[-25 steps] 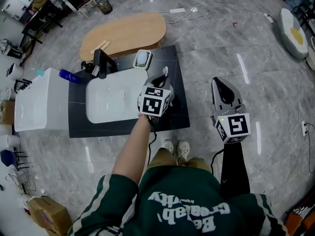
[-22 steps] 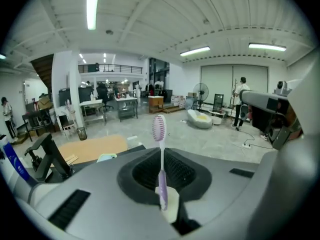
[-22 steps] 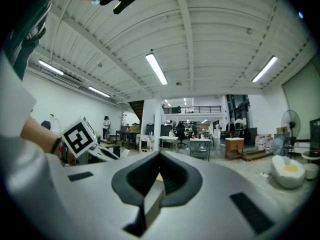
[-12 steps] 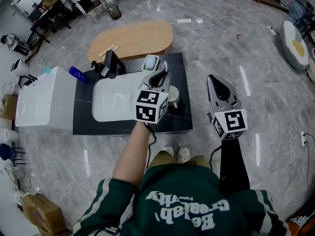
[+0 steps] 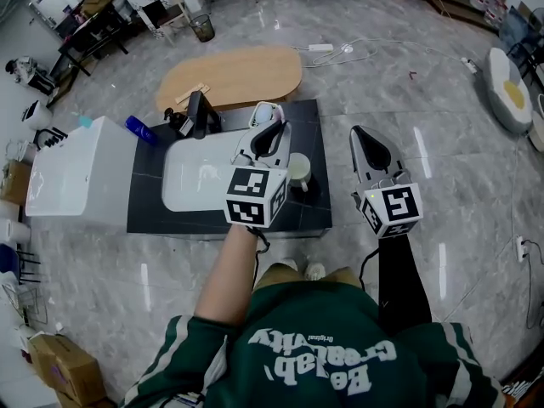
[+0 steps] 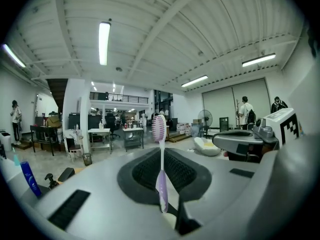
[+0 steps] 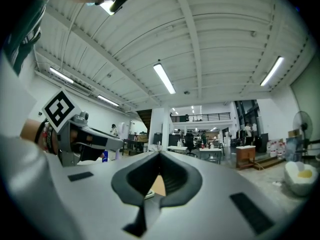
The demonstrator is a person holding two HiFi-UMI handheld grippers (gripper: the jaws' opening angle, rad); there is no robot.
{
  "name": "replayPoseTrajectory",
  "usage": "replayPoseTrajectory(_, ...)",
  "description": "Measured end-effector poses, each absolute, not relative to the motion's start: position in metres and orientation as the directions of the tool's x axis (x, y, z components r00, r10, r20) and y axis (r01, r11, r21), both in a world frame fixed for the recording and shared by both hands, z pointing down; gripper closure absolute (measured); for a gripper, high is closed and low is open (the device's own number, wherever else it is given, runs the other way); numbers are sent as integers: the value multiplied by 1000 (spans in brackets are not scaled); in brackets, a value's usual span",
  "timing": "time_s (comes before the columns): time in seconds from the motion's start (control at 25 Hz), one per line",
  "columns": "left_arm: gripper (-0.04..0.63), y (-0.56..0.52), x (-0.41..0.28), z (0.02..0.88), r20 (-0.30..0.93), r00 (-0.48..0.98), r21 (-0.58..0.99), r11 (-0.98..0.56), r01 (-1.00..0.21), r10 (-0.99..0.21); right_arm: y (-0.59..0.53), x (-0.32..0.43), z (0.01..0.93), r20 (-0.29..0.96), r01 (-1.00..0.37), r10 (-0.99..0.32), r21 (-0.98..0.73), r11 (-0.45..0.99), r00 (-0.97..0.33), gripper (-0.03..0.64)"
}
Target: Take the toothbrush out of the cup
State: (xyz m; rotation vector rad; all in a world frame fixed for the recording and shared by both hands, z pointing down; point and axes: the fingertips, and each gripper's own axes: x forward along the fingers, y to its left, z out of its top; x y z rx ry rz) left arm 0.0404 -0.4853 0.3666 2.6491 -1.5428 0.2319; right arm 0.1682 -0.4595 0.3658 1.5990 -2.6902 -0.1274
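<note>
1. While the person is standing over it, the black desk is carrying a white basin sunk into its top.
2. The left hand-held gripper is hovering above the desk's right part. Its jaws are pinching almost fully together on the lower handle of the toothbrush.
3. The right hand-held gripper is hanging past the desk's right edge, over the floor. Its jaws are sitting closed together with nothing between them.
4. The pale cup is standing upright on the desk, just right of the basin and beside the left hand-held gripper.
5. The toothbrush is standing upright in the left jaws with its bristle head uppermost. It seems to be riding clear of the cup, though the head view is showing the brush too small to be sure.
</note>
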Motion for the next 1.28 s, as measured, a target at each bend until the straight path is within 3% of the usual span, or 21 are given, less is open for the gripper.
replayPoseTrajectory(0.6, 575, -465, 24, 333, 41, 434, -39, -435, -900, -900, -457, 156, 353, -43, -864, -866, 106, 492, -498, 612)
replayPoseTrajectory(1.28, 575, -461, 17, 335, 37, 424, -28, -425, -905, -905, -455, 148, 356, -32, -861, -864, 112, 496, -502, 612)
